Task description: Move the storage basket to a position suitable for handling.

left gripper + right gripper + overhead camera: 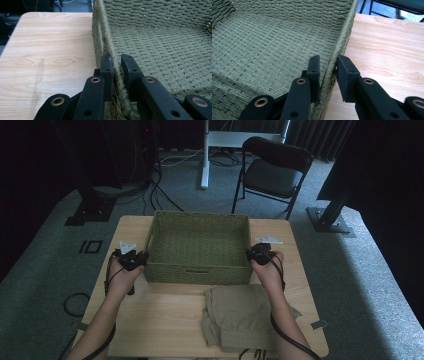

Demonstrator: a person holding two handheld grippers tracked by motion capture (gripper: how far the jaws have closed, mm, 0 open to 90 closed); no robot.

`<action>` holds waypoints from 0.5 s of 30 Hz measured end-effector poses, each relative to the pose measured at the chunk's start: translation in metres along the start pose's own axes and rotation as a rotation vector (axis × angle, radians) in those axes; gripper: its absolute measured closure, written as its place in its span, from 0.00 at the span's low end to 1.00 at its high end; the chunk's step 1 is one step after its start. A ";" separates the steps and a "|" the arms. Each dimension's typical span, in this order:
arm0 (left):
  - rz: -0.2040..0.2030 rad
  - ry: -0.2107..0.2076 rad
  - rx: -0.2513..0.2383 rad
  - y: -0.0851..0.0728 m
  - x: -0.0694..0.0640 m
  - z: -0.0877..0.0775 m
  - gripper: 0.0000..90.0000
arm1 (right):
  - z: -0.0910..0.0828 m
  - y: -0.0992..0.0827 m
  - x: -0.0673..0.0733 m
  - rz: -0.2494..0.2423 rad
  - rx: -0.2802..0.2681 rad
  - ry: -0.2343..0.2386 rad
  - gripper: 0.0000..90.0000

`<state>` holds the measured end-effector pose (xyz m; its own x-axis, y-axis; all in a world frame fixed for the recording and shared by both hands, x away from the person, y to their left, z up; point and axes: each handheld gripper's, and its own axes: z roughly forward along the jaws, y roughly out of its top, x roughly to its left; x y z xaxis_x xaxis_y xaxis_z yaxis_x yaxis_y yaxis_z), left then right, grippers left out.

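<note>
Your forearms come in low, and your left claw (134,258) is clenched on the left rim of the woven basket (198,270), which stands mid-counter (165,315). It looks light and a little flexible, so the stiff rope edge is the best hold. Folded cloth (235,317) lies just before it. Your right claw (260,253) grips the right rim.

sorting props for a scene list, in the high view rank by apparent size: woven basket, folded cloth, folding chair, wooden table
1. wooden table
2. woven basket
3. and 4. unsure: folded cloth and folding chair look about alike, and the chair stands farther from the camera, so it probably looks smaller than it is.
</note>
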<state>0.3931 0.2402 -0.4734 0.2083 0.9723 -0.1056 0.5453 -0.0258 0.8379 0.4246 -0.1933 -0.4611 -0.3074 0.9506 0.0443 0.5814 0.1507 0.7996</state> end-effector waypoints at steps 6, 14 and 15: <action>0.014 -0.006 0.006 0.001 -0.013 0.004 0.91 | -0.005 -0.002 -0.013 0.000 0.006 -0.008 0.81; 0.022 -0.019 0.013 0.004 -0.029 0.011 0.90 | -0.011 -0.006 -0.030 0.005 0.007 -0.018 0.81; 0.023 -0.021 0.013 0.004 -0.031 0.012 0.90 | -0.011 -0.006 -0.032 0.006 0.007 -0.018 0.81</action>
<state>0.3989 0.2068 -0.4728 0.2375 0.9664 -0.0981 0.5506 -0.0508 0.8332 0.4224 -0.2279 -0.4606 -0.2902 0.9562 0.0386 0.5883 0.1465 0.7953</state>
